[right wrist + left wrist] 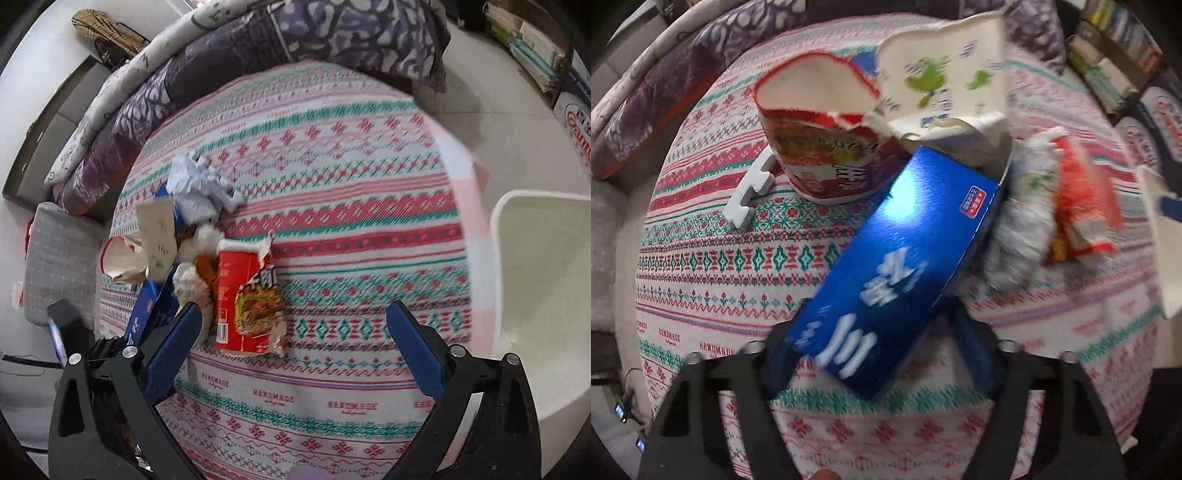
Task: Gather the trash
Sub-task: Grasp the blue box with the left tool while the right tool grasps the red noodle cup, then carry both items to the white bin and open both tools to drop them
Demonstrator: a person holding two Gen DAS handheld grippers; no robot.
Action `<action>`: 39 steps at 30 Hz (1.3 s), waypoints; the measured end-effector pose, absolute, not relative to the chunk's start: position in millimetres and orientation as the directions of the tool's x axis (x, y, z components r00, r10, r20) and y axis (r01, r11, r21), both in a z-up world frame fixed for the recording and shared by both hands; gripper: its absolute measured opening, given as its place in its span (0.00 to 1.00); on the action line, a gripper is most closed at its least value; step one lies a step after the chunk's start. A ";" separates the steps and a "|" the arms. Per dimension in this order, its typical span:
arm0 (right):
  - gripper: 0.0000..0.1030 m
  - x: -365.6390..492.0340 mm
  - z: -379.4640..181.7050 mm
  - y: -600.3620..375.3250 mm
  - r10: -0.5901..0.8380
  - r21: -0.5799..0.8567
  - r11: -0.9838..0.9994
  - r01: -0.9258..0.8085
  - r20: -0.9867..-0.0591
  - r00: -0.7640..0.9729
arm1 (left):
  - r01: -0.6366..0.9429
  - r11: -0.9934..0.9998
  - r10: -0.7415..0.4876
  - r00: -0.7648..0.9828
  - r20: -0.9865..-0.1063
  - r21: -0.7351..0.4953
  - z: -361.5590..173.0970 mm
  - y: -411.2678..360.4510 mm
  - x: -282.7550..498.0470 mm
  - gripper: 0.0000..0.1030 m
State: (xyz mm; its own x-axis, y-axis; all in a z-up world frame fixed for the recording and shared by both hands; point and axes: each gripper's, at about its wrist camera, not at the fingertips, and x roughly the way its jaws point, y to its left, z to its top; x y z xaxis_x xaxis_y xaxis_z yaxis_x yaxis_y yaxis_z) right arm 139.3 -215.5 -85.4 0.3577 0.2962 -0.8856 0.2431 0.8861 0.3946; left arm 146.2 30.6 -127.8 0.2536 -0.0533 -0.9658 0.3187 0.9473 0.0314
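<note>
A home, likely a living room: a round counter [332, 192] under a knitted-pattern cloth, a patterned cushion [332, 33] behind it, pale floor tiles [498, 122], shelves of boxes [532, 48] alongside.

Dim, soft indoor light. A white glare patch sits on the glossy blue cardboard box [894, 266]. Motion blur smears the patterned knitted cloth [713, 258] toward its right edge. Fisheye bending and dark corners frame both views.

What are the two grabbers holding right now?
The left gripper has the near end of the blue box between its fingers, apparently gripped, though blur hides the contact. The right gripper is open and holds nothing.
</note>
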 end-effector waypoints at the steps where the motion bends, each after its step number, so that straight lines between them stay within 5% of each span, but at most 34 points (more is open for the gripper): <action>1: 0.93 139.2 -88.2 -213.8 0.303 0.399 0.884 0.245 -0.887 0.349 | 0.318 0.948 -0.065 0.253 -0.965 0.019 -124.8 32.6 142.2 0.55; 5: 0.93 138.9 -97.0 -209.9 0.312 0.400 0.882 0.248 -0.892 0.329 | 0.322 0.946 -0.125 0.260 -0.957 -0.036 -105.9 44.0 112.6 0.44; 13: 0.93 143.7 -109.2 -193.0 0.409 0.498 0.832 0.243 -0.848 0.338 | 0.255 0.955 -0.239 0.366 -0.899 -0.149 -49.9 54.1 76.2 0.40; 22: 0.90 153.9 -115.6 -161.0 0.296 0.355 0.924 0.139 -0.898 0.326 | 0.158 0.962 -0.273 0.466 -0.842 -0.225 -26.2 53.0 71.1 0.37; 25: 0.84 159.8 -125.3 -160.2 0.291 0.347 0.927 0.145 -0.906 0.306 | 0.149 0.954 -0.298 0.472 -0.829 -0.258 -24.5 50.6 75.6 0.35; 28: 0.52 164.6 -126.0 -154.7 0.258 0.308 0.945 0.112 -0.910 0.324 | 0.133 0.953 -0.303 0.487 -0.819 -0.273 -23.9 50.5 79.9 0.33; 29: 0.48 164.0 -124.3 -154.4 0.265 0.313 0.944 0.100 -0.905 0.333 | 0.129 0.952 -0.304 0.488 -0.818 -0.277 -24.6 52.1 80.4 0.33; 39: 0.45 129.1 -83.0 -165.8 0.304 0.364 0.930 0.045 -0.833 0.462 | 0.124 0.940 -0.334 0.528 -0.781 -0.318 -9.6 58.1 72.8 0.29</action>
State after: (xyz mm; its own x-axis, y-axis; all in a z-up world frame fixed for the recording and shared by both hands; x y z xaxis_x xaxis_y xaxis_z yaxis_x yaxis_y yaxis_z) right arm 129.1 -165.8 -83.0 0.4624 0.3038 -0.8330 0.0450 0.9302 0.3642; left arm 72.8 58.1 -9.6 0.5281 -0.3345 -0.7805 0.1244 0.9397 -0.3185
